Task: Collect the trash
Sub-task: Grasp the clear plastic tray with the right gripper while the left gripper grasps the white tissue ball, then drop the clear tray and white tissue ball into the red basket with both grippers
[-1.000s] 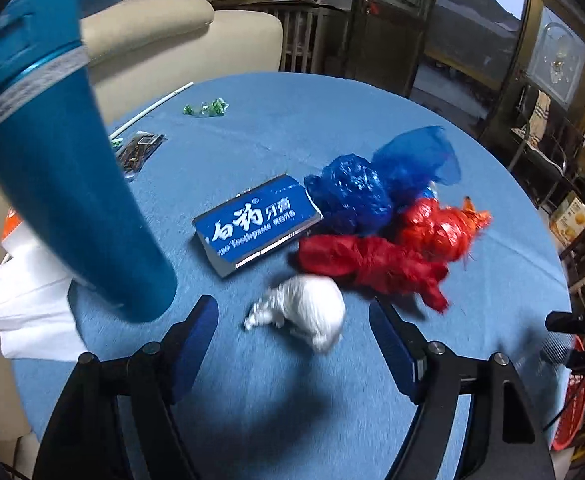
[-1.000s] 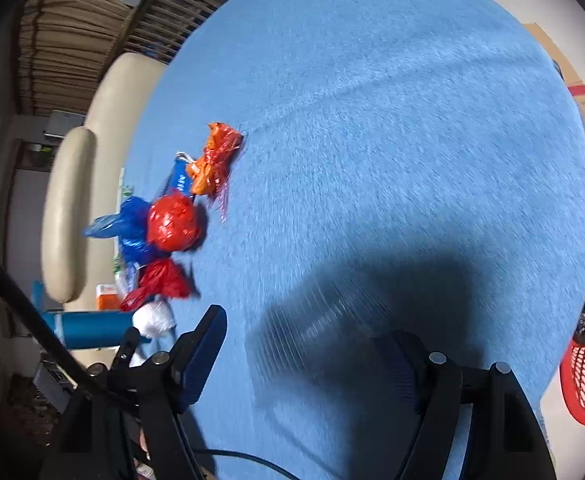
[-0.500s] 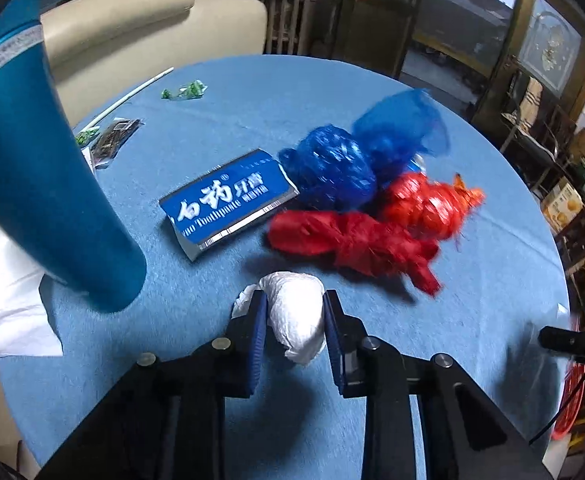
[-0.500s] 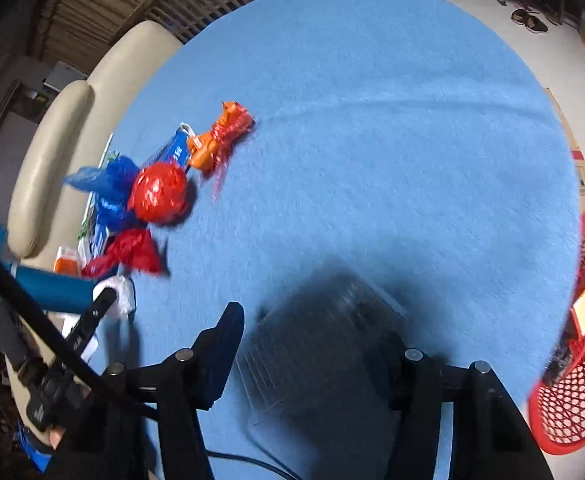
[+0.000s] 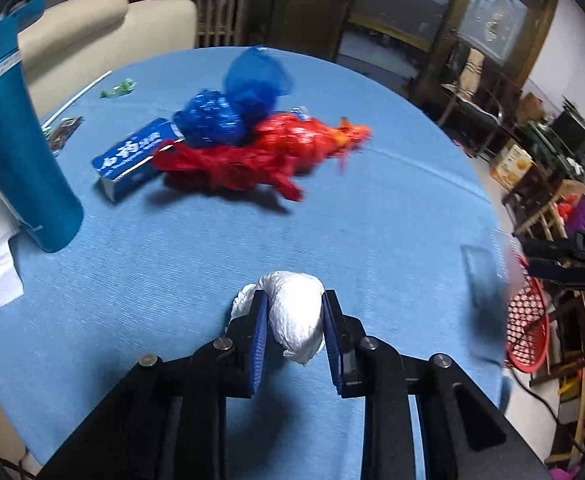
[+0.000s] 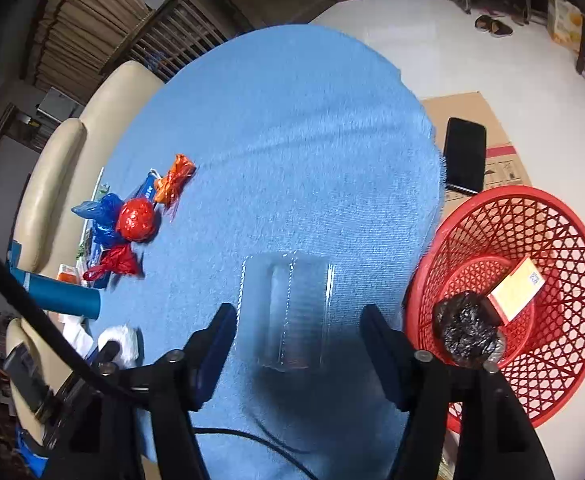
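Trash, white wad (image 5: 297, 322): now clamped between the pads of my left tongs (image 5: 294, 334), which a second ago stood wide apart around it on the blue tablecloth (image 5: 372, 208). It sits in the jaws over the near part of the table; I cannot tell whether it is clear of the cloth. Judgement: pick is made, next is the carry to the red basket (image 6: 572, 360) on the floor by the table edge.

Right tongs (image 6: 298, 344): jaws have just been opening, and they stand apart on either side of a clear plastic box (image 6: 286, 312). Pads do not touch it; a gap shows on both sides. Whether it still rests on the cloth I cannot say. The basket has come much further into this view than a second ago; it already holds a black wad (image 6: 468, 330) and a small carton (image 6: 516, 288).

Orientation: white wad is roughly egg-shaped, long axis running along the fingers, tail end pointing back toward the camera. Clear box lies long axis away from the camera, also parallel to the fingers.

Still on the table: red and blue bags (image 5: 252, 148), toothpaste box (image 5: 132, 156).
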`<action>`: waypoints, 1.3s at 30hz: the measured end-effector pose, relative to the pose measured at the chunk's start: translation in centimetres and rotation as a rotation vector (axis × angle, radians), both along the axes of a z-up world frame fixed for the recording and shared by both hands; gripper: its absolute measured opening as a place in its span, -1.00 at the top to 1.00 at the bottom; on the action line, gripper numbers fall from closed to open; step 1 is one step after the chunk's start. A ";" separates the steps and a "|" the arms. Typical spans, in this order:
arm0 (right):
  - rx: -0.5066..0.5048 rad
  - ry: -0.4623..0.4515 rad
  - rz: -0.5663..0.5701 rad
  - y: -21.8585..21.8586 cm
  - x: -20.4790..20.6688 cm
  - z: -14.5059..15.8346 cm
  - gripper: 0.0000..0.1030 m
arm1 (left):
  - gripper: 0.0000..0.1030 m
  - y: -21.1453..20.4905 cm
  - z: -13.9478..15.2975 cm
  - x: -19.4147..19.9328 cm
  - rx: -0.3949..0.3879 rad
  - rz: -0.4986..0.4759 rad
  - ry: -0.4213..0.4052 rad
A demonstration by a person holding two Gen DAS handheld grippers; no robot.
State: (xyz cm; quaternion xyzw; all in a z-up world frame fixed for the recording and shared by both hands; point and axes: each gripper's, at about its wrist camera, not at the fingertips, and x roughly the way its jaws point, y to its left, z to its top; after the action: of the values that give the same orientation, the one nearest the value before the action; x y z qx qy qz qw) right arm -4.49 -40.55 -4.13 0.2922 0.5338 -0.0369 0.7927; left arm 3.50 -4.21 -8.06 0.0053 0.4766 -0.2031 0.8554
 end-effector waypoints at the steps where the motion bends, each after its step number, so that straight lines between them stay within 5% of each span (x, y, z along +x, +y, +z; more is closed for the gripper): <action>1: -0.010 0.003 -0.001 0.2 0.1 0.0 -0.39 | 0.46 -0.3 0.3 -0.5 -0.002 -0.010 -0.008; 6: -0.104 0.017 0.051 3.5 1.4 -0.8 -0.39 | 0.46 -1.2 1.7 -1.3 -0.007 -0.033 -0.039; 12: -0.339 -0.028 0.149 7.9 2.3 -0.5 -0.38 | 0.46 -2.1 3.5 -1.8 -0.018 -0.050 -0.064; 13: -0.377 -0.019 0.149 8.0 2.5 -0.9 -0.35 | 0.46 -2.4 3.9 -2.0 -0.018 -0.055 -0.073; 14: -0.389 -0.012 0.149 7.9 2.5 -1.2 -0.08 | 0.46 -2.6 4.1 -2.1 -0.013 -0.057 -0.083; 25: -0.209 -0.147 0.128 3.4 -0.3 0.6 0.02 | 0.46 -7.2 7.0 -4.0 0.144 -0.103 -0.222; 39: -0.160 -0.372 0.062 -2.0 -6.8 5.7 0.02 | 0.45 -14.7 9.4 -7.2 0.241 -0.238 -0.339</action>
State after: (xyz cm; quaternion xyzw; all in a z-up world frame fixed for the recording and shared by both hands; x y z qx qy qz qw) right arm -11.28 -42.53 1.54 0.2134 0.3822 0.0001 0.8991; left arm -3.66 -18.95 1.35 0.1977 0.3428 -0.2402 0.8864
